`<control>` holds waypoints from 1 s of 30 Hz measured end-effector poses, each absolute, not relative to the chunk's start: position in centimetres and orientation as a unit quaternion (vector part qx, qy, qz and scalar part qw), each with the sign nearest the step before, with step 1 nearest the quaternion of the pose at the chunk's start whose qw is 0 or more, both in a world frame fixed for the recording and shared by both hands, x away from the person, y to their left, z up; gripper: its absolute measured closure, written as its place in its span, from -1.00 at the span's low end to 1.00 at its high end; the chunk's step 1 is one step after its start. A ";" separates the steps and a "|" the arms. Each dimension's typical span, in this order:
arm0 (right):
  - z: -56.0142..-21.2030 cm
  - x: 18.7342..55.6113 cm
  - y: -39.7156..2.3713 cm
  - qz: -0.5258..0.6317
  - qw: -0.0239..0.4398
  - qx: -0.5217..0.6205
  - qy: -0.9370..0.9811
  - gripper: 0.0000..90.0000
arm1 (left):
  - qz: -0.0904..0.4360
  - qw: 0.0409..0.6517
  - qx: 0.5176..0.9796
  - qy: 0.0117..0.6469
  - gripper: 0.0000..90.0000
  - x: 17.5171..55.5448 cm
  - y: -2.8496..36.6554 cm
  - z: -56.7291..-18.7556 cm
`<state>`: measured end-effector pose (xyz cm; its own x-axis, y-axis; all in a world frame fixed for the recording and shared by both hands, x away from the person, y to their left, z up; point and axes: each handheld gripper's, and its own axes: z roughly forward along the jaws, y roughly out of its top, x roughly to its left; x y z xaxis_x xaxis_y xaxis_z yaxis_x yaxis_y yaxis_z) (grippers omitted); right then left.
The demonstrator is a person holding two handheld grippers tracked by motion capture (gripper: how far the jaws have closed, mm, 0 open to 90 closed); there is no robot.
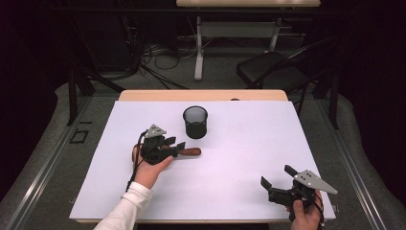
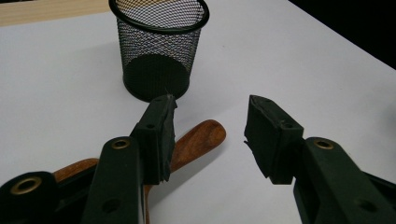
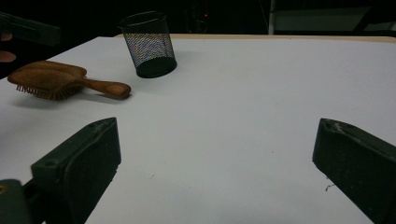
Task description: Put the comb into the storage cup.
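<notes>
Right gripper (image 1: 276,181) sits nearest the camera at the table's (image 1: 249,158) near right corner, jaws spread wide, nothing between them. Left gripper (image 1: 181,146) is over the wooden hairbrush (image 1: 190,152), which lies on the white sheet just in front of the black mesh cup (image 1: 195,121), handle pointing right. Its jaws stand partly apart, not clamped on anything: in the left gripper view the handle (image 2: 198,140) passes under the left pad (image 2: 159,137) and does not reach into the gap, right pad (image 2: 270,137) clear of it; contact between left pad and handle can't be told.

View differences: high view gives only the handle end, brush head hidden under the left gripper and hand (image 1: 148,167). Right gripper view shows the whole brush (image 3: 60,81), bristles down, head looking slightly raised off the sheet with shadow beneath. Left gripper view shows the cup (image 2: 159,51) close up, empty, upright.

Count: one brush, one cup, two grippers, one table
</notes>
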<state>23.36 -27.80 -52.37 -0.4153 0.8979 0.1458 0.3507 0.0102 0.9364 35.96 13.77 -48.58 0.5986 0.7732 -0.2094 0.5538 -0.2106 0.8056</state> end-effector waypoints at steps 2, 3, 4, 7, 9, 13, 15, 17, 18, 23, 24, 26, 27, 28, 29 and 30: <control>-52.4 23.4 -27.8 0.522 0.262 0.472 0.660 -0.98 | 0.119 0.458 0.767 0.434 0.16 36.1 13.6 -48.7; -52.4 23.4 -27.8 0.523 0.263 0.472 0.660 -0.98 | 0.117 0.455 0.767 0.437 0.17 36.2 13.4 -48.8; -52.4 23.4 -27.8 0.523 0.262 0.472 0.660 -0.98 | 0.114 0.454 0.767 0.438 0.19 36.3 13.4 -48.9; -52.4 23.4 -27.8 0.523 0.262 0.472 0.660 -0.97 | 0.116 0.445 0.769 0.444 0.20 36.6 13.0 -49.1; -52.4 23.4 -27.8 0.523 0.261 0.472 0.660 -0.96 | 0.115 0.441 0.770 0.446 0.22 36.8 12.8 -49.3; -52.4 23.4 -27.8 0.522 0.260 0.472 0.661 -0.96 | 0.119 0.431 0.776 0.445 0.26 37.1 12.3 -49.6; -52.4 23.4 -27.8 0.523 0.260 0.473 0.660 -0.96 | 0.120 0.433 0.775 0.444 0.30 37.2 12.0 -49.7; -52.4 23.4 -27.8 0.522 0.259 0.473 0.661 -0.96 | 0.116 0.434 0.774 0.446 0.36 37.3 11.7 -49.9; -52.4 23.4 -27.9 0.522 0.259 0.473 0.661 -0.96 | 0.117 0.430 0.776 0.446 0.38 37.4 11.5 -50.0; -52.4 23.5 -28.0 0.523 0.260 0.473 0.660 -0.95 | 0.112 0.419 0.778 0.454 0.50 37.8 10.8 -50.4; -52.4 23.5 -28.0 0.523 0.260 0.473 0.660 -0.95 | 0.112 0.419 0.778 0.455 0.50 37.9 10.7 -50.5; -52.5 23.5 -27.9 0.523 0.260 0.473 0.659 -0.94 | 0.108 0.414 0.781 0.454 0.58 38.0 10.6 -50.6; -52.5 23.5 -28.0 0.522 0.260 0.474 0.660 -0.93 | 0.107 0.413 0.781 0.456 0.61 38.1 10.4 -50.7; -52.5 23.5 -28.0 0.523 0.259 0.475 0.659 -0.93 | 0.106 0.411 0.782 0.456 0.67 38.1 10.3 -50.7; -52.5 23.5 -28.0 0.523 0.259 0.475 0.659 -0.93 | 0.105 0.409 0.784 0.456 0.67 38.2 10.2 -50.8; -52.5 23.5 -28.0 0.523 0.258 0.476 0.658 -0.93 | 0.105 0.406 0.786 0.455 0.69 38.2 10.1 -50.8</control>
<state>23.49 -27.97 -52.48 -0.4138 0.8966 0.1575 0.3559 0.0001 0.9345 38.24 10.14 -50.83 0.5639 0.8004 -0.2035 0.6295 -0.2571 0.7333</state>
